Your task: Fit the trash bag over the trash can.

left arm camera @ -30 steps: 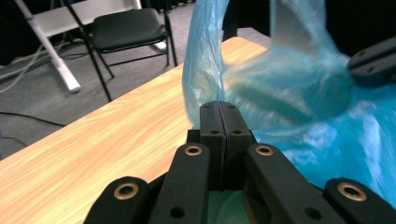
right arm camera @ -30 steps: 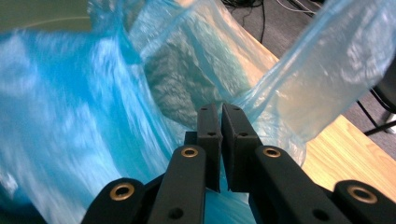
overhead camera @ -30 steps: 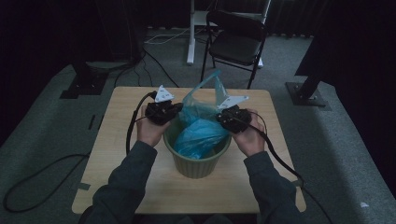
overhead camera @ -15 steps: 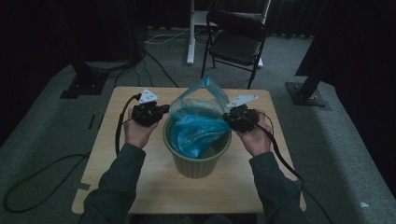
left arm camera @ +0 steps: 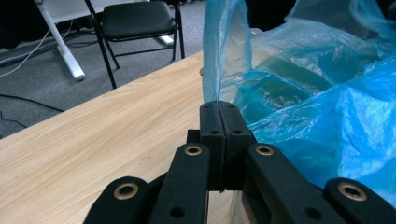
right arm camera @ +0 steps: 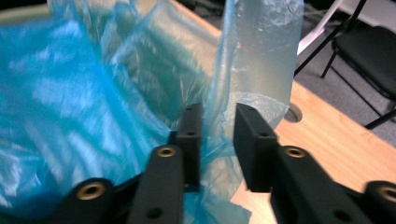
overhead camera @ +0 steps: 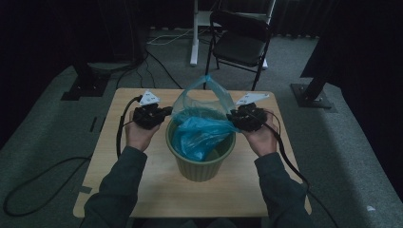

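Note:
A green round bin [overhead camera: 202,164] stands mid-table with a thin blue plastic bag [overhead camera: 202,130] hanging into it and spread across its mouth. My left gripper [overhead camera: 164,113] is at the bin's left rim. In the left gripper view its jaws are pressed together [left arm camera: 219,109] on the bag's edge [left arm camera: 327,116]. My right gripper [overhead camera: 235,118] is at the right rim. In the right gripper view its jaws stand apart [right arm camera: 217,114], and a fold of the bag [right arm camera: 93,93] runs up between them.
The wooden table [overhead camera: 142,190] has bare room in front of and beside the bin. A black folding chair [overhead camera: 240,45] and a white stand leg [overhead camera: 194,33] are behind the table. Cables trail from both grippers off the table's sides.
Both grippers have moved apart and pulled the bag's mouth wide over the bin. The bag's top has come down closer to the rim.

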A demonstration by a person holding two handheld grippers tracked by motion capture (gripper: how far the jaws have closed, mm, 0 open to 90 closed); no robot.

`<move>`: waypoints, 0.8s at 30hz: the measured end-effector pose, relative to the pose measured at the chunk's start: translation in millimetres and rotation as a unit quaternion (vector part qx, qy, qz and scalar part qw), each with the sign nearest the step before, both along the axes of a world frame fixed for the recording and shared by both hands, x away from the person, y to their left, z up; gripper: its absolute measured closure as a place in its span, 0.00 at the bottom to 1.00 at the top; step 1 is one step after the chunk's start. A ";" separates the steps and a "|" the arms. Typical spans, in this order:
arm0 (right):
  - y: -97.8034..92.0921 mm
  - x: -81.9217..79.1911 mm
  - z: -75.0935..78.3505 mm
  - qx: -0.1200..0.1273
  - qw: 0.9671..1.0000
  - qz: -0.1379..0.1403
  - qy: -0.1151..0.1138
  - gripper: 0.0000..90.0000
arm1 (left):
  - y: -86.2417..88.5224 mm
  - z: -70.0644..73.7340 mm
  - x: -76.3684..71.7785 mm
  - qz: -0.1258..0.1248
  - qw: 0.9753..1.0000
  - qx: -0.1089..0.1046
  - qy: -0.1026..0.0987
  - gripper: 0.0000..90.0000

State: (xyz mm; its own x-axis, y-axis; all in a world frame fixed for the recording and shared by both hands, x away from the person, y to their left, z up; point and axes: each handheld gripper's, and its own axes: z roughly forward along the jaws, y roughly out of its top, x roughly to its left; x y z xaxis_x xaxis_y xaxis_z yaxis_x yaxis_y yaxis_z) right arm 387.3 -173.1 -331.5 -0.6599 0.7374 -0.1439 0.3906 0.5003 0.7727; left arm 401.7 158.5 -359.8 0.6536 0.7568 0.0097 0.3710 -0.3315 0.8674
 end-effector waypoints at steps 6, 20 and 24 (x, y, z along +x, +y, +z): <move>3.8 0.2 12.3 0.012 1.000 0.001 -0.020 0.69 | -2.5 1.0 -0.9 -0.003 1.000 0.000 -0.003 0.99; -0.2 4.3 24.7 0.030 0.999 -0.015 -0.037 0.61 | -3.1 -0.4 -1.3 -0.003 1.000 0.000 -0.004 0.99; 2.6 10.0 20.7 0.023 0.999 -0.019 -0.029 0.62 | -6.2 -1.1 -1.7 -0.007 1.000 0.000 -0.006 0.98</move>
State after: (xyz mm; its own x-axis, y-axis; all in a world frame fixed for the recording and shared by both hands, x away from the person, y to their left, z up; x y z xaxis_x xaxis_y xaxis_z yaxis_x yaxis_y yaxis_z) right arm 397.3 -170.5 -310.8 -0.6232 0.7681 -0.1469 0.3627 0.4504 0.8158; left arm 400.0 152.3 -360.9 0.6643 0.7473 0.0172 0.3560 -0.3366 0.8717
